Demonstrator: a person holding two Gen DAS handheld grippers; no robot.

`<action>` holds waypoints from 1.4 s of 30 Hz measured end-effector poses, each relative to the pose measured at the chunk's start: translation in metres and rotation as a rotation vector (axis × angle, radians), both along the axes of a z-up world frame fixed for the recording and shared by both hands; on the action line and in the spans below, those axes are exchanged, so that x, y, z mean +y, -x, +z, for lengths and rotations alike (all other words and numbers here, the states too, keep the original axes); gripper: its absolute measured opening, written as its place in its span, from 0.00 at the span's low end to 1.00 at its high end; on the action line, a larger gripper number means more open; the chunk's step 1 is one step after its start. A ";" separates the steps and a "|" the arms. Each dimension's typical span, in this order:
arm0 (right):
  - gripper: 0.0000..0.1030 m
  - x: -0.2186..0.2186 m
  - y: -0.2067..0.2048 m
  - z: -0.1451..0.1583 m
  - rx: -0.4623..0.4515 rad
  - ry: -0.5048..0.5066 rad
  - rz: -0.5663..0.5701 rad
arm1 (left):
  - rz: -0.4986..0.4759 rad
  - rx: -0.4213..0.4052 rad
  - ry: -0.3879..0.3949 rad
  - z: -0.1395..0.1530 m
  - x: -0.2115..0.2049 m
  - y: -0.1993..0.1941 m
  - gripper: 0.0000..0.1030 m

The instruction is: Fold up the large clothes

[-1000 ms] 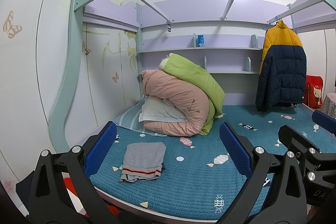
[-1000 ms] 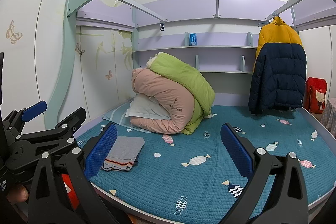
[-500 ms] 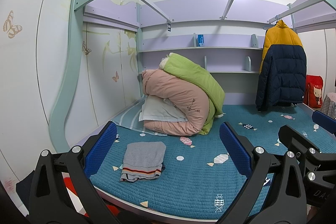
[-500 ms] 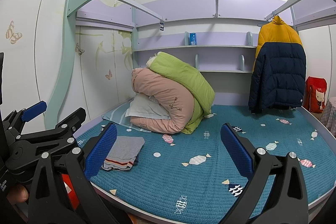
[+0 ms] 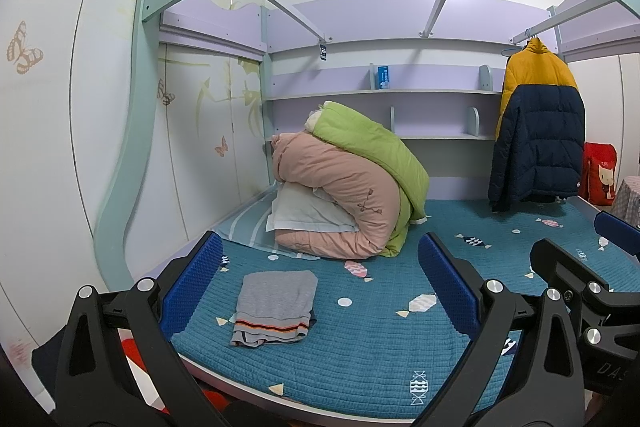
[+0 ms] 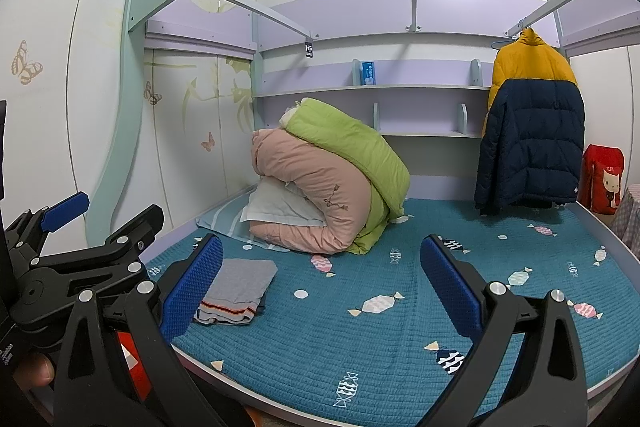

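A grey garment [image 5: 276, 305] with a striped hem lies folded into a small rectangle near the front left corner of the teal bed cover [image 5: 360, 339]. The same folded garment [image 6: 238, 289] shows in the right wrist view, partly behind the left blue pad. My left gripper [image 5: 320, 291] is held open in front of the bed edge, above and short of the garment, with nothing between its fingers. My right gripper [image 6: 320, 291] is open too, further right and empty. The other gripper's black frame shows at each view's side.
A rolled pink and green duvet [image 5: 344, 195] with a pillow sits at the back left of the bed. A yellow and navy puffer jacket [image 5: 538, 123] hangs at the right from a rail. Shelves line the back wall. A red bag [image 5: 600, 173] stands far right.
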State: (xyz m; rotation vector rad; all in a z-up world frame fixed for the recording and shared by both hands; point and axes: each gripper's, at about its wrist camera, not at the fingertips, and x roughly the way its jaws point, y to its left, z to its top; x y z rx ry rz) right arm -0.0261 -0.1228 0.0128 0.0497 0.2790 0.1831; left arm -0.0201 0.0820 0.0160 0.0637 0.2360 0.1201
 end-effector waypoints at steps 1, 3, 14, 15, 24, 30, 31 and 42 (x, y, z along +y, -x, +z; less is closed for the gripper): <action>0.93 0.000 0.000 0.000 0.001 0.000 -0.001 | 0.000 0.000 0.000 0.000 0.000 0.000 0.96; 0.93 0.001 0.000 0.000 0.001 -0.002 0.001 | -0.001 0.001 0.001 0.000 0.000 0.000 0.96; 0.93 0.002 0.000 0.000 0.002 -0.004 0.000 | -0.001 0.000 -0.001 0.000 0.001 0.000 0.96; 0.93 0.001 0.000 0.000 0.002 -0.003 -0.001 | 0.000 -0.001 -0.002 0.000 0.001 0.000 0.96; 0.93 0.005 0.000 0.000 0.004 -0.004 -0.003 | 0.008 0.004 -0.005 -0.001 0.008 -0.001 0.96; 0.93 0.009 -0.003 -0.001 0.017 -0.014 -0.003 | 0.013 0.016 -0.013 -0.002 0.011 -0.006 0.96; 0.93 0.010 -0.004 -0.002 0.019 -0.015 -0.004 | 0.013 0.018 -0.014 -0.003 0.011 -0.007 0.96; 0.93 0.009 -0.035 -0.030 0.103 -0.041 -0.045 | 0.001 0.096 -0.035 -0.026 -0.001 -0.045 0.96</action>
